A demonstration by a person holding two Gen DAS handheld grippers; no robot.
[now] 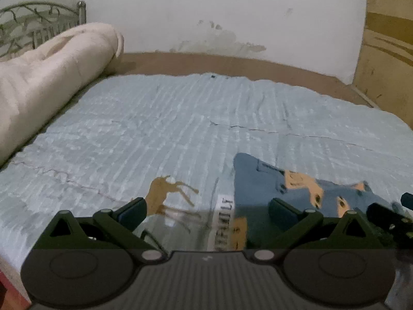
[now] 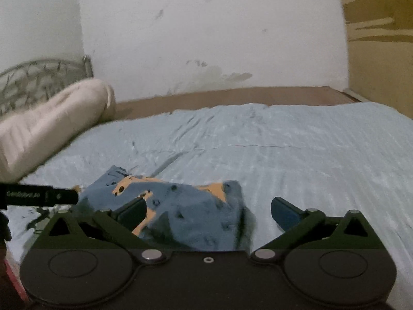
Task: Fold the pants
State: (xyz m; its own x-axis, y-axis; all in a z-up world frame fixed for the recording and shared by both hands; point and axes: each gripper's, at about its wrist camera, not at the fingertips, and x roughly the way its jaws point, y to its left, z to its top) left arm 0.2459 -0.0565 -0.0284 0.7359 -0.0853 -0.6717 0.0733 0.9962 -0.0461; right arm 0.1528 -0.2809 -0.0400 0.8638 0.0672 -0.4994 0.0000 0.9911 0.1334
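Note:
The pants (image 2: 196, 211) are blue with orange patches and lie crumpled on a light blue bed sheet (image 2: 284, 149), near its front edge. My right gripper (image 2: 207, 210) is open just above the heap, which lies between its fingers. In the left wrist view the pants (image 1: 260, 180) lie at lower right. My left gripper (image 1: 206, 210) is open and empty over a printed deer and label on the sheet (image 1: 129, 129); its right finger (image 1: 282, 210) is over the pants' left part. The right gripper (image 1: 389, 214) shows at that view's right edge.
A rolled cream quilt (image 1: 46, 72) lies along the bed's left side, in front of a metal headboard (image 1: 33, 23). A white wall stands behind the bed and a wooden panel (image 1: 387, 38) on the right. The left gripper's body (image 2: 38, 196) enters the right wrist view from the left.

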